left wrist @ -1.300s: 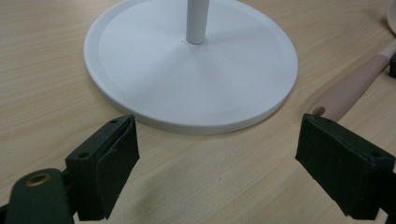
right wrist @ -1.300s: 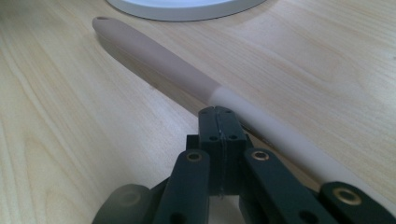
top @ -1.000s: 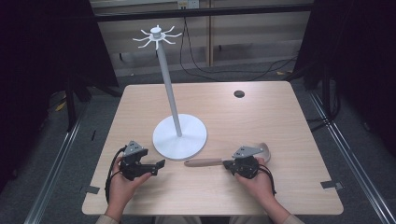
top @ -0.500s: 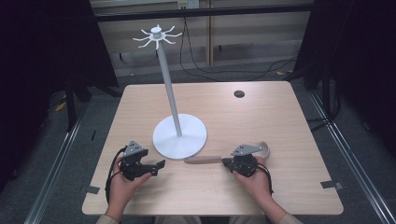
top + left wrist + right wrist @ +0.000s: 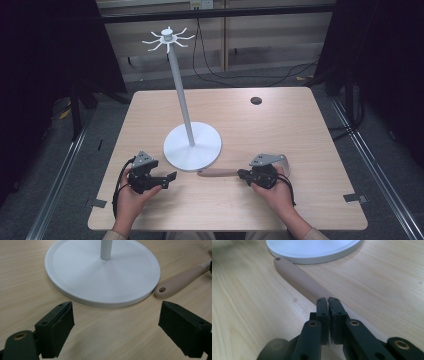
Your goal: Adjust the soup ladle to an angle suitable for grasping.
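Pale wooden table on grey floor, dark curtains at both sides, black cables behind.

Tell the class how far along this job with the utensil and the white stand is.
Nothing looks done yet: the utensil lies flat on the table beside the stand, whose hooks are bare. In hand: the right gripper, jaws shut, sits over the handle without clearly gripping it; the left gripper waits open near the base. Left, probably: grasp, lift and hang it.
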Demonstrator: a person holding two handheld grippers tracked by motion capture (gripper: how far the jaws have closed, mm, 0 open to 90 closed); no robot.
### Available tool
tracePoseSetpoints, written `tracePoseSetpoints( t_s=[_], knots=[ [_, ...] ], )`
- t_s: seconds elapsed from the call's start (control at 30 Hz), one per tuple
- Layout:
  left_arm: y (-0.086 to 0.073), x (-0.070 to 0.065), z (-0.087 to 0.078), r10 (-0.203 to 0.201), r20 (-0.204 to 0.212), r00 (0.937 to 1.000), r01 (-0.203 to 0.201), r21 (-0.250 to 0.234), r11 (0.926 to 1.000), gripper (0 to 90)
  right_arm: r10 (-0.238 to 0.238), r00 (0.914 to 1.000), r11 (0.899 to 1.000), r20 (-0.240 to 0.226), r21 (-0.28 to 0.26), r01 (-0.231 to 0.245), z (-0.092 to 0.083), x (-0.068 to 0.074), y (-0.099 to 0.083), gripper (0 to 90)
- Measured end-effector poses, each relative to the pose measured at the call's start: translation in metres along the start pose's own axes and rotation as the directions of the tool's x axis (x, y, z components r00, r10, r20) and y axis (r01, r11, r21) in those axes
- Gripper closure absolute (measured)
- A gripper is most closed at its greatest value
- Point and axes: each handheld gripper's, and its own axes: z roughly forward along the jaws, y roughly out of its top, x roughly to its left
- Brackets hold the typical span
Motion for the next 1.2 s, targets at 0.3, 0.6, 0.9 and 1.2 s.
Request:
tracePoseSetpoints(
  t_s=[0.3,0.6,0.9,1.2],
  knots=[
    [0.0,0.0,0.0,0.001,0.001,1.0,-0.001,0.002,1.0,12.7,-0.02,0.9983,1.0,-0.054,-0.005,0.02,-0.01,-0.006,0.013,70.6],
    [0.001,0.001,-0.002,-0.001,0.005,1.0,0.001,-0.004,1.0,12.7,-0.125,0.9898,0.987,-0.068,0.093,0.131,-0.009,-0.006,0.034,50.5],
    [0.001,0.001,-0.002,-0.004,0.009,1.0,0.004,-0.007,1.0,12.7,-0.228,0.9664,0.941,-0.117,0.228,0.25,0.0,-0.004,0.051,44.0],
    [0.0,0.002,-0.001,-0.004,0.015,0.9999,0.004,-0.005,1.0,12.7,-0.248,0.9594,0.913,-0.135,0.298,0.278,0.011,-0.009,0.054,43.0]
  ],
)
